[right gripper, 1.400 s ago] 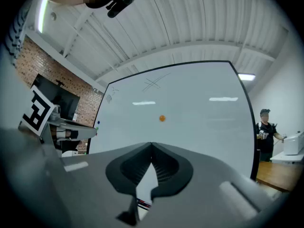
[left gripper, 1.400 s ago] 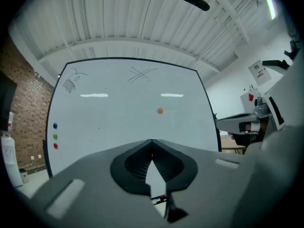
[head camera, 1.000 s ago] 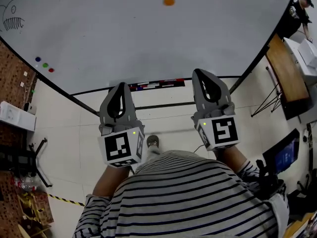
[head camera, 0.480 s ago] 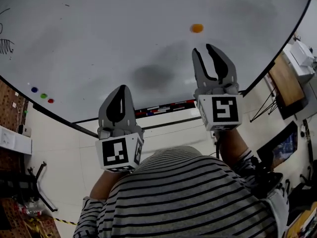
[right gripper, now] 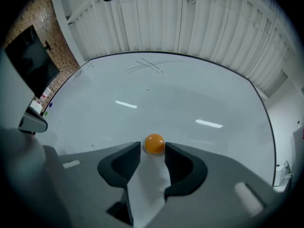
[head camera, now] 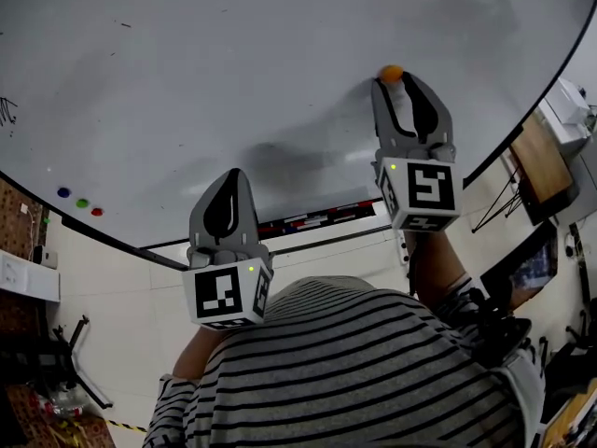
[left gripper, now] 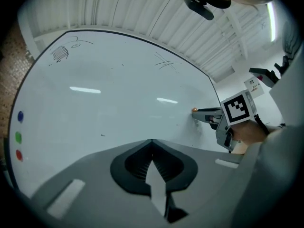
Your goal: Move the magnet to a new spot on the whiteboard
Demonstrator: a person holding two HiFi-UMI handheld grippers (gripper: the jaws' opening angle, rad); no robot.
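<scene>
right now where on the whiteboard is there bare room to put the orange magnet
The whiteboard is bare across its middle, between the three coloured magnets at its left edge and the orange magnet. Crowded where the right gripper, jaws opening, straddles that magnet, and by the scribble left.

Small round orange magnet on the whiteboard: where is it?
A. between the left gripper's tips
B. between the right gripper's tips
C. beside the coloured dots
B: the small round orange magnet sits between the tips of the right gripper, whose jaws are opening.
</scene>
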